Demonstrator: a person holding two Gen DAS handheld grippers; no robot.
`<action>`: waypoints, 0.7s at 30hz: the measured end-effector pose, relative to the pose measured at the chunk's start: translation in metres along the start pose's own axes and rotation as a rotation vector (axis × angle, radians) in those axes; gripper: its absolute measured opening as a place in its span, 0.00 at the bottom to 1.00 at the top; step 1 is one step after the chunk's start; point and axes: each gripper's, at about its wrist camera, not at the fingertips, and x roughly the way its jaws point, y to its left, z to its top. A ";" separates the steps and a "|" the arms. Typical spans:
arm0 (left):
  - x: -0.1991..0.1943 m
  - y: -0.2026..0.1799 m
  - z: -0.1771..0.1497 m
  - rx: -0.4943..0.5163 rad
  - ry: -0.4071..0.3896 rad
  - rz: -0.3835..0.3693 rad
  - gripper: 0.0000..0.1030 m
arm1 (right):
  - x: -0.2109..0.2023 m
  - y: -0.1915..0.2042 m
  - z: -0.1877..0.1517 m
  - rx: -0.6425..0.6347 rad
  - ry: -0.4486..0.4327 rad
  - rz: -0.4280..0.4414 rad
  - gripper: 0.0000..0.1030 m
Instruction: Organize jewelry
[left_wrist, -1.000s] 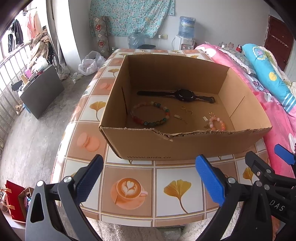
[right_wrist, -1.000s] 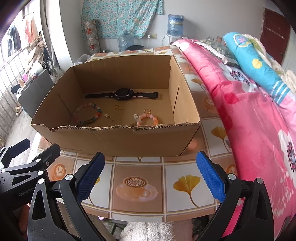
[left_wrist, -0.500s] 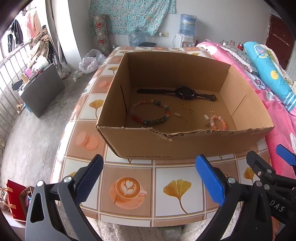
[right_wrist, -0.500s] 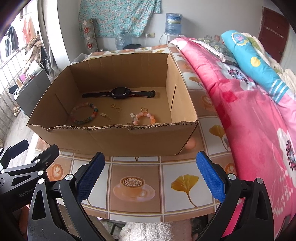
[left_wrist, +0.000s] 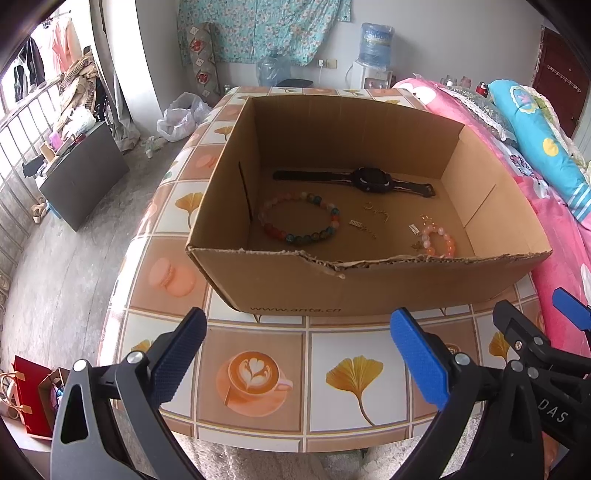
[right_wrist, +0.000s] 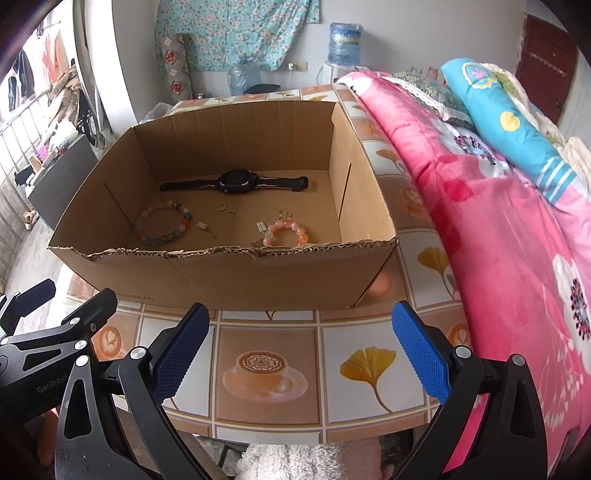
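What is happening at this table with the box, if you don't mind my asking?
A person holds a claw in each hand over the tiled table, facing a cardboard box. Both the left claw and the right claw are open and empty. In the box lie a black watch, a multicolored bead bracelet, a pink bead bracelet and small gold pieces. Nothing is gripped.
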 end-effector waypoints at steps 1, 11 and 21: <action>0.000 0.000 0.000 0.000 0.001 0.000 0.95 | 0.000 0.000 0.000 -0.001 0.000 -0.001 0.92; 0.002 0.001 0.001 -0.001 0.004 -0.001 0.95 | 0.002 0.000 0.001 0.000 0.001 0.000 0.92; 0.002 0.001 0.001 -0.002 0.004 -0.004 0.95 | 0.005 -0.002 0.001 0.000 0.002 -0.006 0.92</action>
